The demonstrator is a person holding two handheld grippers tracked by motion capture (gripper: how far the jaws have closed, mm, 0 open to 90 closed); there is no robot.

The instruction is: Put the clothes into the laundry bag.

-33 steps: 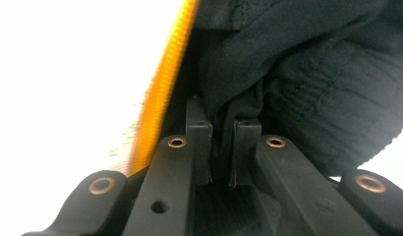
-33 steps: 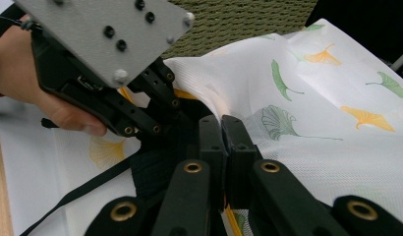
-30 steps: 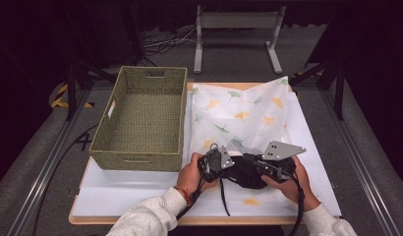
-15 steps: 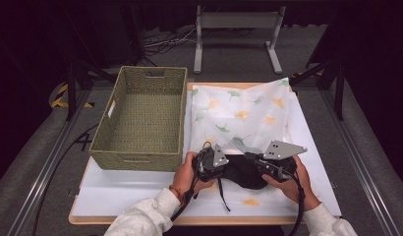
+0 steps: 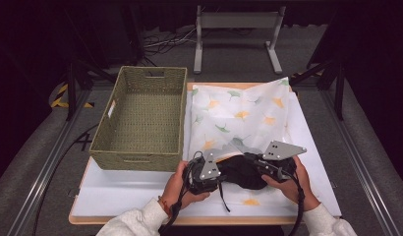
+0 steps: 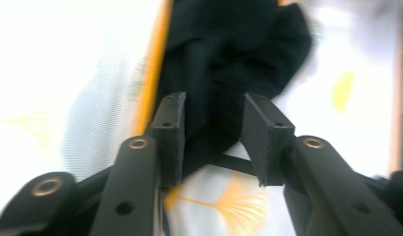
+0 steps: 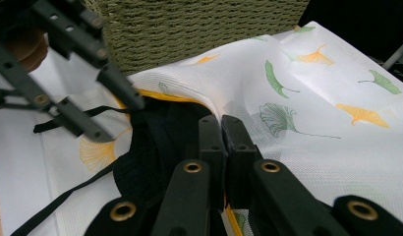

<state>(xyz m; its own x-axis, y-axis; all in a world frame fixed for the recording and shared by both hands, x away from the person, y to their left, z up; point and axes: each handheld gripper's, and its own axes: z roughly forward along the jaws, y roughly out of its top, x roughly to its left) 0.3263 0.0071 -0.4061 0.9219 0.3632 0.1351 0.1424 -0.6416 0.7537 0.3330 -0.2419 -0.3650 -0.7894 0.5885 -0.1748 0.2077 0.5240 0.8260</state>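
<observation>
A black garment lies at the mouth of a white mesh bag printed with ginkgo leaves, near the table's front. My left gripper is at the garment's left end. Its jaws have just been opening and now stand apart around a fold of the black cloth without pressing it; in the left gripper view the left gripper is open. My right gripper is shut on the bag's upper edge and holds the mouth lifted over the garment. In the right gripper view the right gripper pinches the mesh, with the left gripper beyond.
A woven green basket stands left of the bag, close to the left gripper, its wall right behind the bag's mouth. A thin black strap trails from the garment over the white table board.
My left gripper has drawn back to the left, toward the person, and its jaws have spread off the black cloth. The right gripper has kept still on the bag's edge.
</observation>
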